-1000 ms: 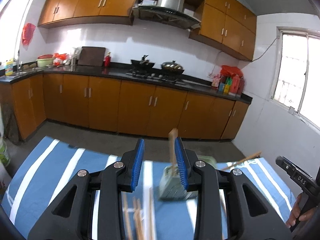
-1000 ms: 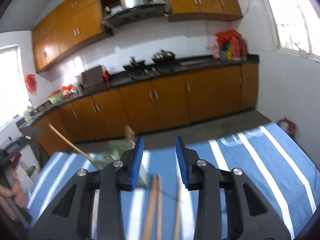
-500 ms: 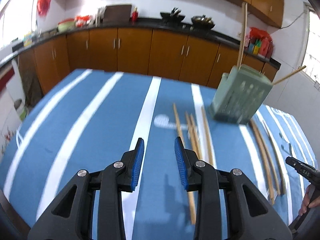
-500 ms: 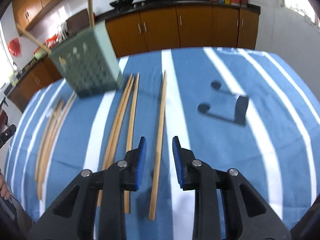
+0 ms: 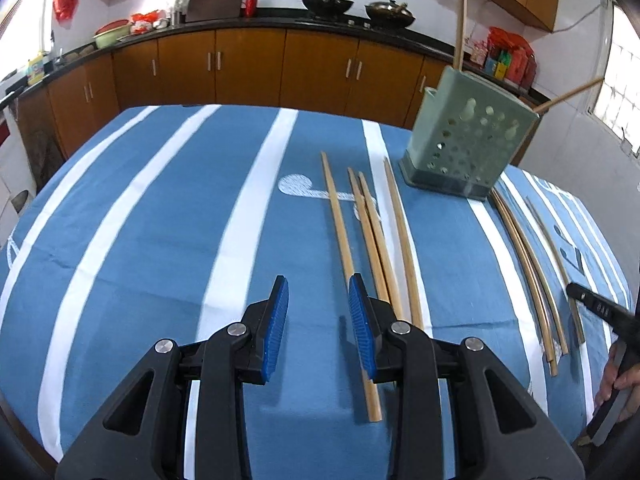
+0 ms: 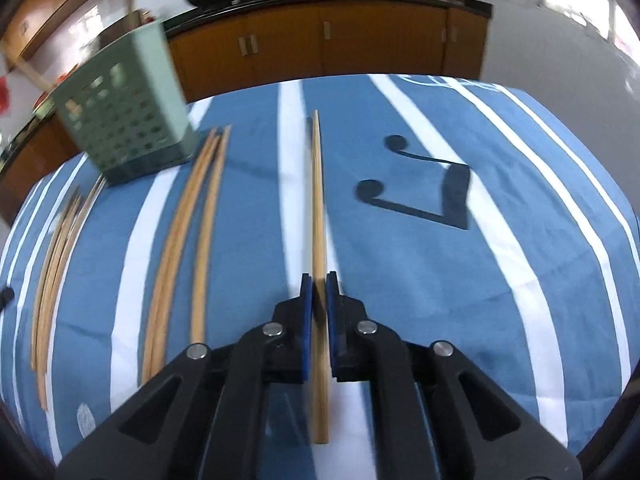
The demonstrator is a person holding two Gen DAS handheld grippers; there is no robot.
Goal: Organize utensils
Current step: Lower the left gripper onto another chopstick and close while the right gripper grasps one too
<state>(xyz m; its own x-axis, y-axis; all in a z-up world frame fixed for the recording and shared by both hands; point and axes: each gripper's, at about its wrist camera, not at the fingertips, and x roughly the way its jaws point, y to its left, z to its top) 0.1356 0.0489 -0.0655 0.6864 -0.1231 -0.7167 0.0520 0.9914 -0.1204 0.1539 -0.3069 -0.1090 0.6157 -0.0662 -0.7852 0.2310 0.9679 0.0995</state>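
Note:
Several wooden chopsticks lie on a blue striped tablecloth. A green perforated holder stands at the far right with two chopsticks in it; it also shows in the right wrist view. My left gripper is open and empty, just left of a group of chopsticks. My right gripper is shut on a single chopstick that points away from me, low over the cloth. More chopsticks lie to its left.
The table is covered by the blue cloth with white stripes and a black music note. Another bundle of chopsticks lies right of the holder. Kitchen cabinets stand beyond the table's far edge.
Both grippers have dropped lower over the table. My right gripper has moved onto the single chopstick and closed on it. My left gripper stays open.

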